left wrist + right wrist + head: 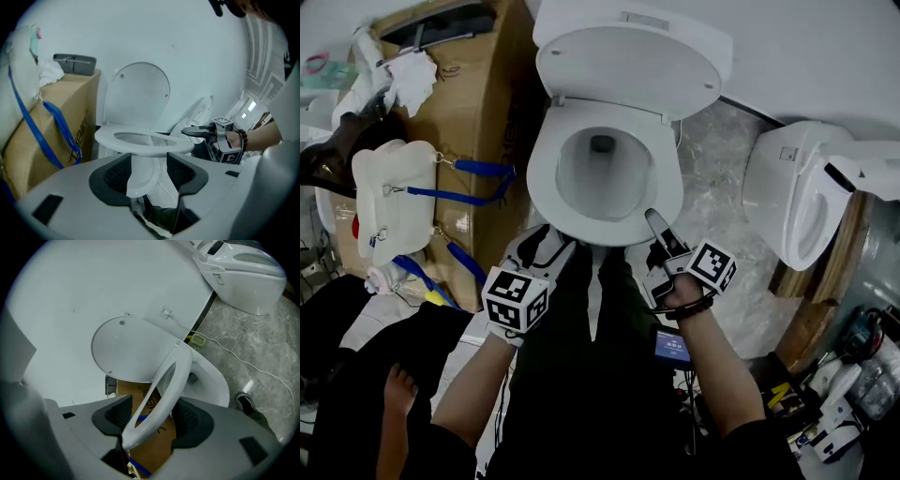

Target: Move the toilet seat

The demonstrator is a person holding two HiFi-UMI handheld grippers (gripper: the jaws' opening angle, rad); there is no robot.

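A white toilet stands against the wall with its lid (628,56) up. The ring-shaped toilet seat (546,202) lies low over the bowl. My right gripper (654,225) is at the seat's front right, one finger lying on top of the rim. In the right gripper view the seat (173,376) runs between the two pads of the right gripper (152,420), which is shut on it, and it looks lifted slightly off the bowl. My left gripper (539,242) hovers open by the bowl's front left. In the left gripper view the seat (140,140) lies beyond the left gripper (149,168), untouched.
A cardboard box (478,112) stands left of the toilet, with a white container (389,197) on blue straps beside it. A second toilet (797,202) sits at the right on the marble floor. A cable (234,355) crosses the floor. Clutter fills the lower right corner.
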